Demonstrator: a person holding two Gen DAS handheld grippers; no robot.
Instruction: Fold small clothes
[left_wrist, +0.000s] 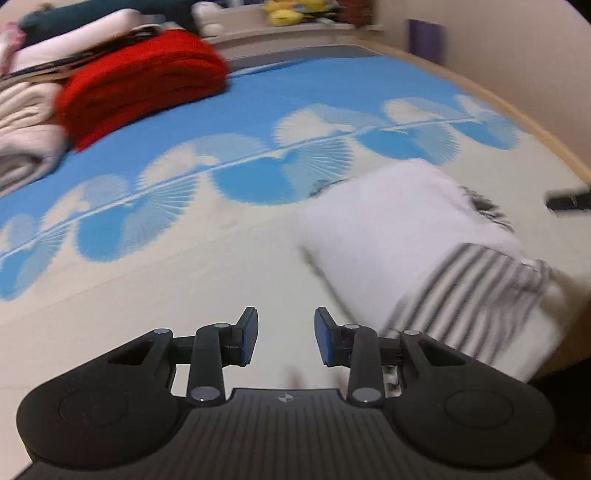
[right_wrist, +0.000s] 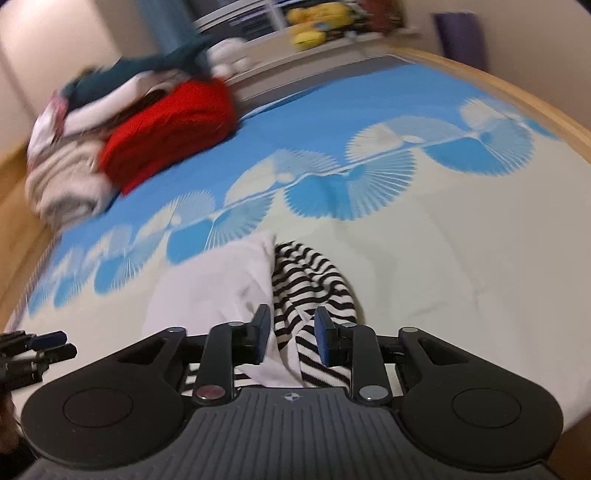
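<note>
red blanket (left_wrist: 144, 85) heaped, far bed (left_wrist: 258, 266) corner

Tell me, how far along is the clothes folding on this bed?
Done, it seems: a stack of folded clothes with a red one on it sits at the far side of the bed. In hand: nothing is gripped. The left gripper is open over bare sheet, and the right gripper is open above a white and black-striped garment, which looks partly folded. Left: finishing that piece.
</note>
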